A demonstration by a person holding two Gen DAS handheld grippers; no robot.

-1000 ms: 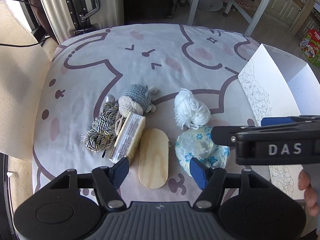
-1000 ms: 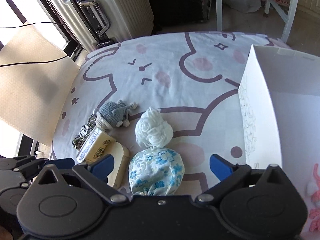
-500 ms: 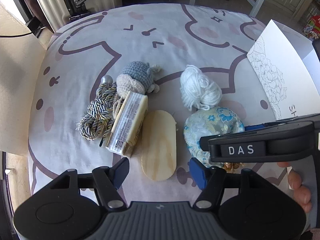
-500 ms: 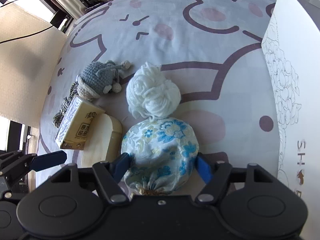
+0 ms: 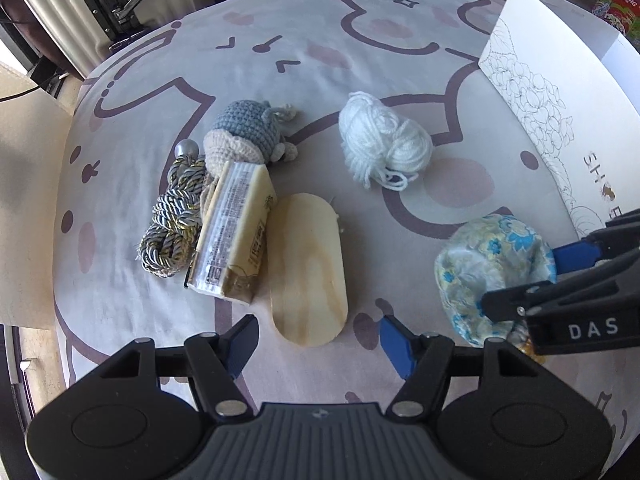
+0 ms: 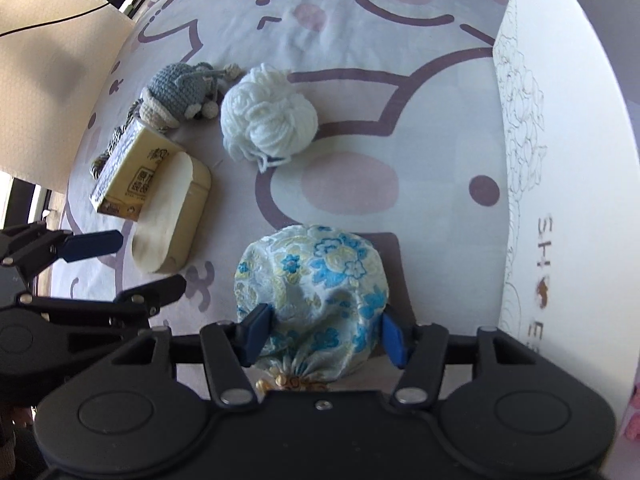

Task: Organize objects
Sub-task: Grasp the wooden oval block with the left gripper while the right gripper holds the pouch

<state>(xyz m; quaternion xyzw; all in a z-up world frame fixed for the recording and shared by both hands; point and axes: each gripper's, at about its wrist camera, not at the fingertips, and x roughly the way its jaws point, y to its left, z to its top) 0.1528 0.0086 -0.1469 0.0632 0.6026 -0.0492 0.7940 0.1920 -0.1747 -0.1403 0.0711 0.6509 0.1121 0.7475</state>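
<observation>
The blue-flowered fabric pouch sits between the fingers of my right gripper. Its jaws are closing, and the blue pads dent the cloth on both sides. The left wrist view shows the same pouch in that gripper at the right. My left gripper hangs open over the near end of an oval wooden block, with its pads off the block. Beside the block lie a wrapped tissue packet, a silver-gold twisted rope, a grey crochet toy and a white yarn ball.
A white cardboard box with a line drawing of flowers stands along the right side. Everything lies on a cloth with a cartoon print. A ribbed silver suitcase stands beyond the far left edge.
The right gripper came down around the pouch and its jaws narrowed from wide to pressing on it; the pouch shifted right, away from the block. The left gripper sank closer to the block.
</observation>
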